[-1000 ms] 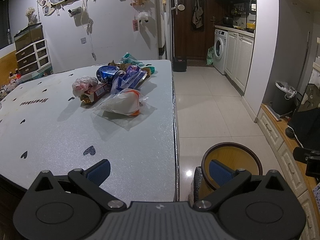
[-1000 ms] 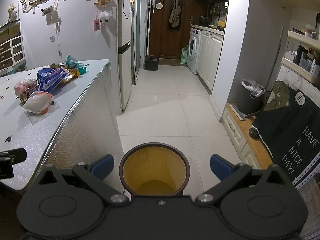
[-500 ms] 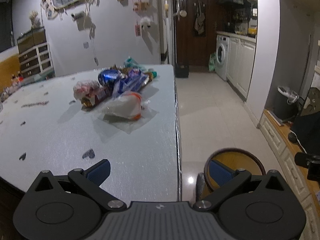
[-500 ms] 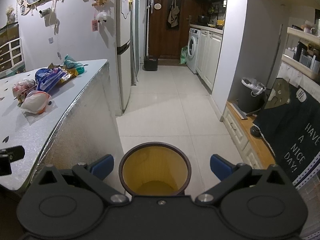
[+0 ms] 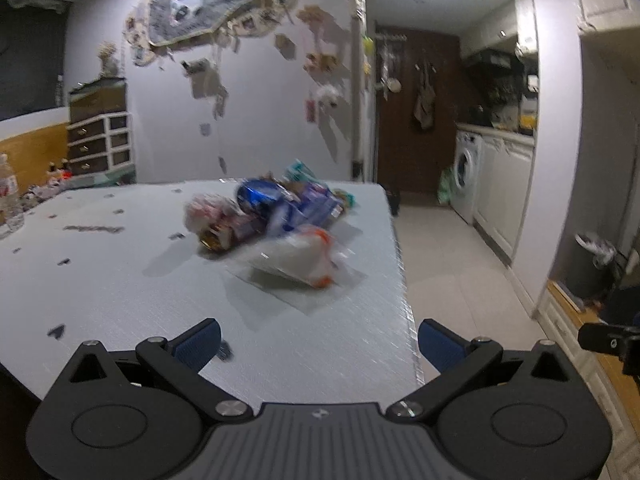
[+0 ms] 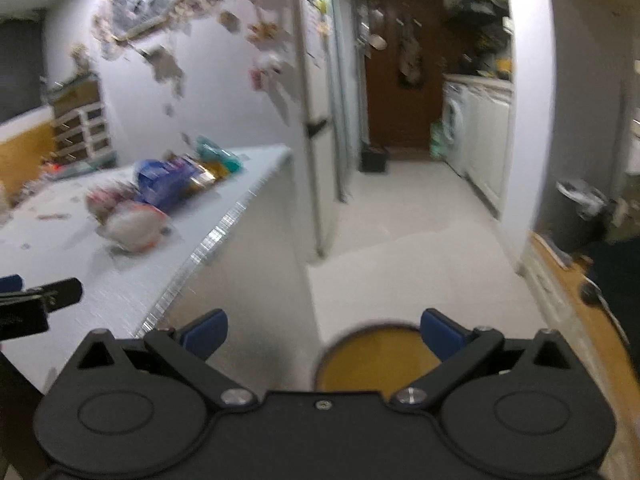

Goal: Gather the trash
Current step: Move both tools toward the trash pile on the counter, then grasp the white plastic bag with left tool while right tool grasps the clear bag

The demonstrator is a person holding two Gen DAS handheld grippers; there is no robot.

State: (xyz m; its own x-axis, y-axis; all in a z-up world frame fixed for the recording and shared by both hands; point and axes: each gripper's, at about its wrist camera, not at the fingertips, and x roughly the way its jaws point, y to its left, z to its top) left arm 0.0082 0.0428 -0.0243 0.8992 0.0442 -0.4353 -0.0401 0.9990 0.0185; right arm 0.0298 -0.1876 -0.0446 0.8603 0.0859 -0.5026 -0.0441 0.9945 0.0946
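Your left gripper (image 5: 319, 342) hovers level over the table (image 5: 120, 280), jaws apart, trash (image 5: 276, 224) at 12 o'clock. Your right gripper (image 6: 322, 334), jaws apart, holds above the bin (image 6: 376, 364). Labels blur.

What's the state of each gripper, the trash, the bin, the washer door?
left gripper: open, empty, above the table.
right gripper: open, empty, above the floor beside the table.
white-and-orange bag: lying on the table, nearest piece of the trash pile.
blue wrapper: lying in the pile, ungrasped.
yellow bin: upright on the floor, open-topped.
washing machine: door shut.
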